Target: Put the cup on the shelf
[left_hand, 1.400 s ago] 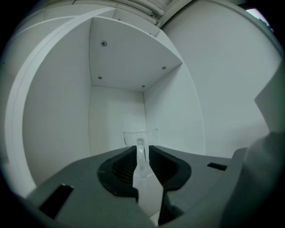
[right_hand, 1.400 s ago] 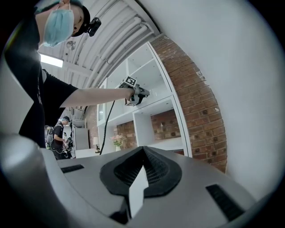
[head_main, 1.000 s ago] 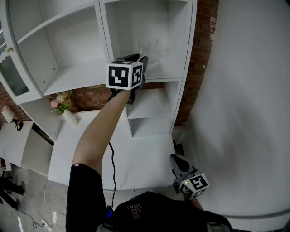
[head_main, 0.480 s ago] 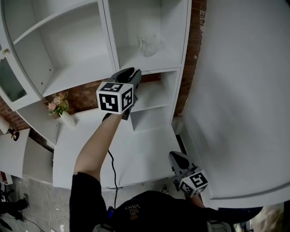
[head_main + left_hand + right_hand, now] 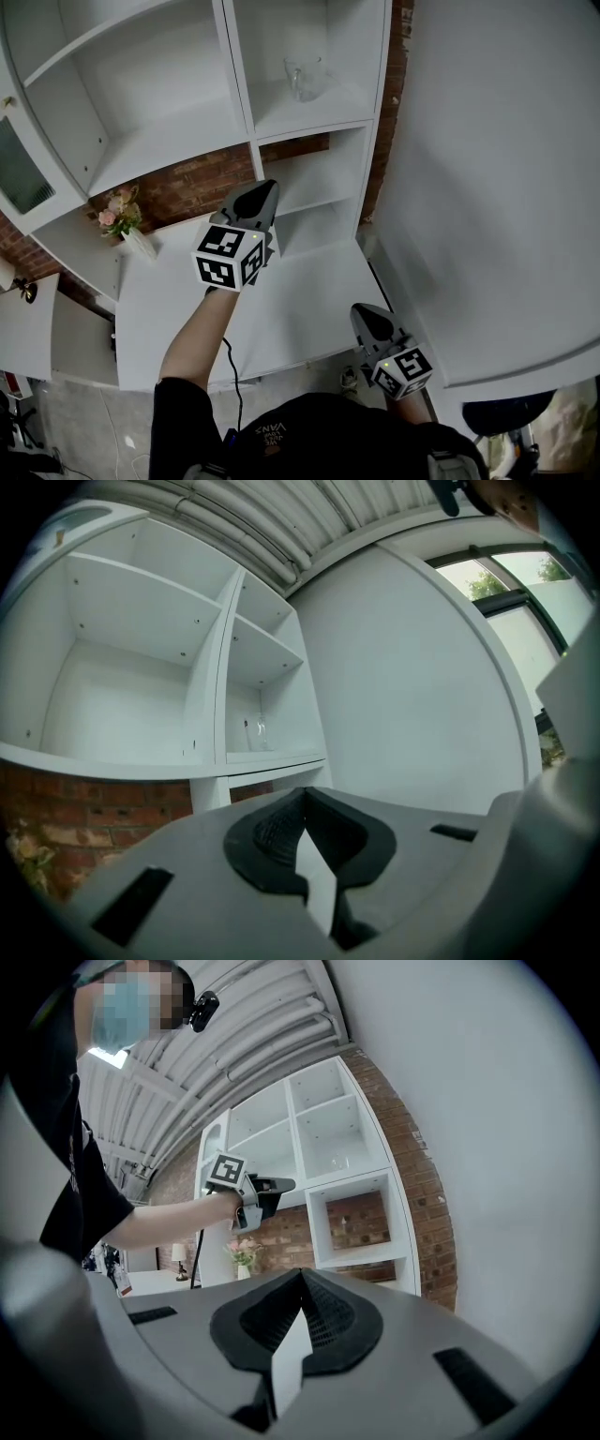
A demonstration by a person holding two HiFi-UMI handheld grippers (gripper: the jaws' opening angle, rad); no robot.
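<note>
A clear glass cup stands upright on a white shelf board in the upper right compartment; in the left gripper view the cup shows small and far off. My left gripper hangs well below and in front of that shelf, jaws shut and empty. In the left gripper view its black pads meet at the tips. My right gripper is low near my body, shut with nothing in it. The right gripper view shows the left gripper before the shelving.
The white shelving unit has several open compartments against a brick wall. A small vase of flowers stands on the white counter at left. A big white curved wall fills the right side.
My left gripper has drawn back and down from the cup's shelf, leaving the cup standing there. The right gripper has barely moved.
</note>
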